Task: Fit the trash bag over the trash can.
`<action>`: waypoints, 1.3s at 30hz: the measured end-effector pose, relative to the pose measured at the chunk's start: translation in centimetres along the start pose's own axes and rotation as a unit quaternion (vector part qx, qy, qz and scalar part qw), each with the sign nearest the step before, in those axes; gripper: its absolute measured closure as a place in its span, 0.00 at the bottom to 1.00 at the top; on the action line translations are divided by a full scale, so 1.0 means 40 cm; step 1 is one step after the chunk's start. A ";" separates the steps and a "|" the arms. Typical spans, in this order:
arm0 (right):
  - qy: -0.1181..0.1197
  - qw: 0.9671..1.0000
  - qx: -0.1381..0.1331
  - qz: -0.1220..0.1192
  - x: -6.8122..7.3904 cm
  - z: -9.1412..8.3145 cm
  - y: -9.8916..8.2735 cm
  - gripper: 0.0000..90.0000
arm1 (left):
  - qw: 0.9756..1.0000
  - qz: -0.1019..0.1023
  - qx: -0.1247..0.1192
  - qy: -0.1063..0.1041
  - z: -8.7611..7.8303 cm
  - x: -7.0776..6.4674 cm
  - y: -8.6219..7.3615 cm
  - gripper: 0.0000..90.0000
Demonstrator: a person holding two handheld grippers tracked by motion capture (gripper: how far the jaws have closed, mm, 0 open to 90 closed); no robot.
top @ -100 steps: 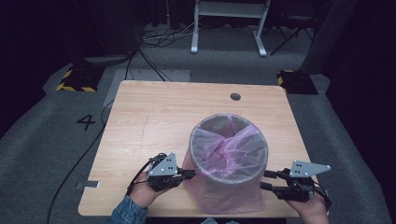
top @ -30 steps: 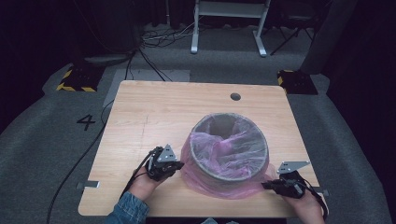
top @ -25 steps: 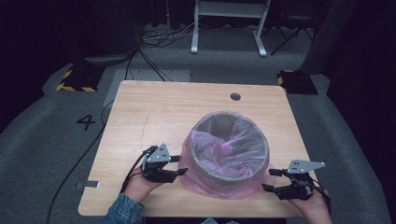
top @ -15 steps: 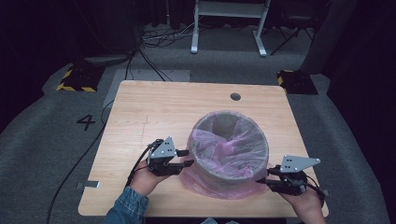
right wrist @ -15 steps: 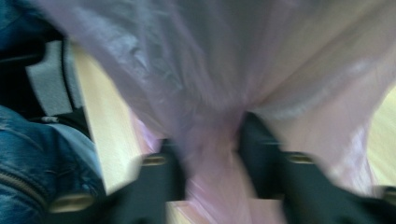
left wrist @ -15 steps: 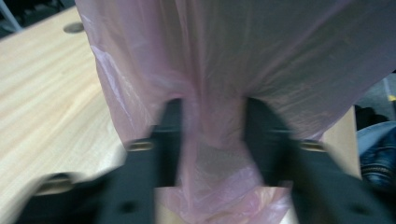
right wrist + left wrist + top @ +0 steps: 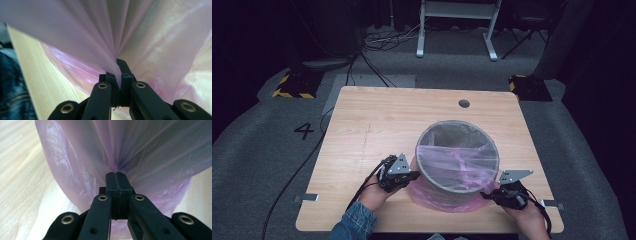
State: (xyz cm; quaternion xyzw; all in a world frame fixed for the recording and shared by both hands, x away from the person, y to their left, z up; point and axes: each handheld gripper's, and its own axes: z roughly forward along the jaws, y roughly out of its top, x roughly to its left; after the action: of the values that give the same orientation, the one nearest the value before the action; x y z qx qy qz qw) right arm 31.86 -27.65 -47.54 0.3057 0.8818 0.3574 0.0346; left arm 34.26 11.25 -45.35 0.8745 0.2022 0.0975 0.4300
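From above, the left gripper and right gripper flank the bin; their own views show each clamped on the pink bag.

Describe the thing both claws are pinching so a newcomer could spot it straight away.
On the wooden table, near the person's edge, stands a round grey mesh bin. The thing is the thin pink plastic bag lining it, spilling over the rim and bunched round the base: the one soft, see-through pink item there.

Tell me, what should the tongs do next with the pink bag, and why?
Probably pull the pink bag further down the outside of the bin. Both the left tongs and right tongs have just closed on its film, and it is bunched low on the near side while the far rim looks bare.
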 end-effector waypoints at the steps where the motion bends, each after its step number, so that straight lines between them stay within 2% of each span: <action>1: 0.004 1.000 -0.001 0.004 -0.004 0.004 -0.006 0.99 | 1.000 -0.002 0.000 0.001 -0.001 0.002 -0.002 1.00; 4: 0.008 1.000 -0.007 0.014 -0.008 0.002 -0.016 0.98 | 1.000 -0.007 -0.002 0.007 -0.007 0.005 -0.006 1.00; 5: 0.008 1.000 -0.005 0.015 -0.006 -0.001 -0.017 0.91 | 1.000 -0.008 -0.007 0.009 -0.012 0.005 -0.007 1.00; 6: 0.011 1.000 -0.012 0.012 -0.005 -0.004 -0.019 0.79 | 1.000 -0.011 -0.021 0.013 -0.018 0.005 -0.010 0.91; 7: 0.008 1.000 -0.023 0.010 -0.003 -0.009 -0.021 0.66 | 0.999 -0.018 -0.035 0.013 -0.025 0.005 -0.014 0.75; 8: 0.006 0.999 -0.035 0.009 -0.002 -0.017 -0.023 0.59 | 0.999 -0.025 -0.045 0.014 -0.033 0.007 -0.019 0.67; 10: 0.019 0.998 -0.063 0.007 -0.004 -0.041 -0.025 0.48 | 0.998 -0.033 -0.054 0.020 -0.049 0.012 -0.029 0.56; 12: 0.031 0.995 -0.090 0.010 -0.006 -0.071 -0.025 0.44 | 0.997 -0.038 -0.060 0.033 -0.066 0.014 -0.039 0.55; 14: 0.043 0.994 -0.103 0.002 -0.006 -0.099 -0.021 0.41 | 0.996 -0.047 -0.062 0.044 -0.081 0.018 -0.048 0.54; 17: 0.031 0.992 -0.118 -0.015 0.005 -0.142 -0.014 0.45 | 0.994 -0.054 -0.065 0.061 -0.098 0.027 -0.067 0.53; 19: 0.024 0.990 -0.140 -0.013 0.013 -0.169 -0.012 0.44 | 0.993 -0.066 -0.057 0.075 -0.103 0.033 -0.081 0.53; 21: 0.031 0.986 -0.160 -0.030 0.022 -0.195 -0.006 0.43 | 0.992 -0.071 -0.043 0.094 -0.107 0.037 -0.095 0.53; 22: 0.028 0.986 -0.163 -0.034 0.028 -0.206 -0.005 0.40 | 0.992 -0.073 -0.036 0.101 -0.109 0.039 -0.101 0.53; 23: 0.025 0.986 -0.163 -0.017 0.031 -0.215 -0.004 0.36 | 0.991 -0.075 -0.031 0.107 -0.110 0.039 -0.107 0.53; 26: -0.001 0.983 -0.179 -0.033 0.040 -0.247 0.011 0.30 | 0.989 -0.080 -0.012 0.121 -0.112 0.044 -0.121 0.53; 29: -0.033 0.983 -0.178 -0.025 0.041 -0.273 0.034 0.24 | 0.987 -0.088 0.008 0.135 -0.109 0.048 -0.132 0.53; 32: -0.052 0.987 -0.150 0.009 0.031 -0.293 0.056 0.22 | 0.985 -0.086 0.022 0.151 -0.108 0.050 -0.142 0.53; 34: -0.059 0.987 -0.148 0.010 0.025 -0.305 0.072 0.18 | 0.983 -0.083 0.032 0.160 -0.108 0.053 -0.149 0.52; 37: -0.074 0.987 -0.141 0.029 0.017 -0.318 0.099 0.16 | 0.982 -0.092 0.037 0.163 -0.109 0.061 -0.158 0.52; 39: -0.081 0.987 -0.137 0.032 0.016 -0.320 0.120 0.16 | 0.981 -0.097 0.042 0.164 -0.107 0.068 -0.161 0.51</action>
State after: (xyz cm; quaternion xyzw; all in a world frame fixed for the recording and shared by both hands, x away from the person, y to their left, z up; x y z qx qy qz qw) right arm 30.23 -32.41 -34.79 0.3543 0.8086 0.4496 0.1357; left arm 33.48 19.03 -47.84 0.8401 0.3575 0.1886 0.3617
